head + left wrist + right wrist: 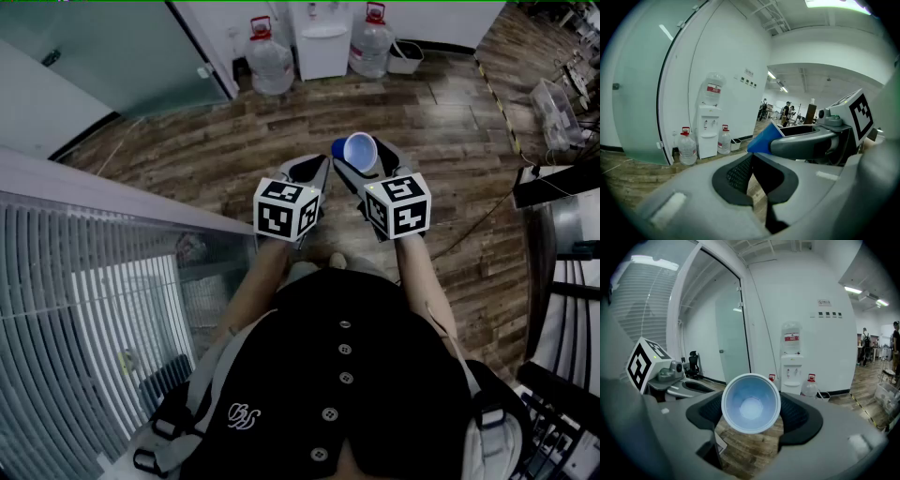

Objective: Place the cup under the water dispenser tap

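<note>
A blue cup (359,150) with a white inside is carried in the air with its mouth facing back at me, and my right gripper (362,161) is shut on it. In the right gripper view the cup (751,403) sits between the two dark pads (799,416). My left gripper (314,175) is level with it just to the left, shut and holding nothing (751,157); from there the cup (764,139) shows as a blue wedge. The white water dispenser (321,37) stands against the far wall across the wooden floor, well ahead of both grippers (791,369) (708,131).
Large water bottles (270,61) (370,42) stand on the floor on each side of the dispenser, with a white bin (405,58) to the right. A frosted glass partition (112,56) and slatted blinds (84,309) lie on the left. Cables and equipment (553,112) lie at the right.
</note>
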Motion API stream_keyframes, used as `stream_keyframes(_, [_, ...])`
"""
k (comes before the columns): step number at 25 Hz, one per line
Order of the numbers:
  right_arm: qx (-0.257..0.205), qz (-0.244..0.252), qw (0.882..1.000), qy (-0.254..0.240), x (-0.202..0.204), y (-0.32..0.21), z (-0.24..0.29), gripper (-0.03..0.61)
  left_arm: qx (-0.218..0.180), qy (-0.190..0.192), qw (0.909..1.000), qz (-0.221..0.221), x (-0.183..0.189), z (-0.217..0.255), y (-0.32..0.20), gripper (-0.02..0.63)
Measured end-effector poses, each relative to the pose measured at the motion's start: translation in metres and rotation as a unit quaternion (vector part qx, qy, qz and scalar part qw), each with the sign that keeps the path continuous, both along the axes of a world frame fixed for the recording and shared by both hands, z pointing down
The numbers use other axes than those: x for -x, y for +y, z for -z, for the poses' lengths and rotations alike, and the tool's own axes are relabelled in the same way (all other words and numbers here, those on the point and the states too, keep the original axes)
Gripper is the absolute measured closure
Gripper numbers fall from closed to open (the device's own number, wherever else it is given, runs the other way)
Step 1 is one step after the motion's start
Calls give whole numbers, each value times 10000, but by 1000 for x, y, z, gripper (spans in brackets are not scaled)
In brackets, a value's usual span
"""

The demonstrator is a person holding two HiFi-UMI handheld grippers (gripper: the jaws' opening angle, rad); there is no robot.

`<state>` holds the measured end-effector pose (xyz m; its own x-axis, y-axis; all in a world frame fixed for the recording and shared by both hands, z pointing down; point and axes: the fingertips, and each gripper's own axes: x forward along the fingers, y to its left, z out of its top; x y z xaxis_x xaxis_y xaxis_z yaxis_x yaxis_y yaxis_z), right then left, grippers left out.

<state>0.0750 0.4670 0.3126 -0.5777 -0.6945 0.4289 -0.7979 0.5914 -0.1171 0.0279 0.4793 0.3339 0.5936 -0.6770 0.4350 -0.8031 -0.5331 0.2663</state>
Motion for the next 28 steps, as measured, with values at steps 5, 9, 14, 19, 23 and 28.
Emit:
stream_keyframes(5, [-14, 22, 10000, 16, 1, -3, 3, 221, 3, 100, 9999, 88, 4, 5, -7, 609])
stream_keyframes(9, [-10, 31, 10000, 39, 1, -3, -2, 221, -17, 79, 9999, 110, 4, 4, -9, 609])
stream_keyframes(14, [26, 110, 9999, 34, 2, 0, -2, 219, -80, -29, 9999, 68, 2, 8, -12, 609])
stream_keyframes(19, [-107, 113, 9999, 10, -8, -3, 5, 219, -91, -211, 9997, 64, -5, 3, -13, 609])
stream_keyframes(23, [-40, 244, 9997, 51, -23, -6, 1, 219, -34, -143, 9998, 162, -17, 0, -15, 609])
stream_keyframes(28, [47, 294, 9995, 115, -38, -6, -11, 219, 4, -103, 9997, 237, -30, -8, -15, 609])
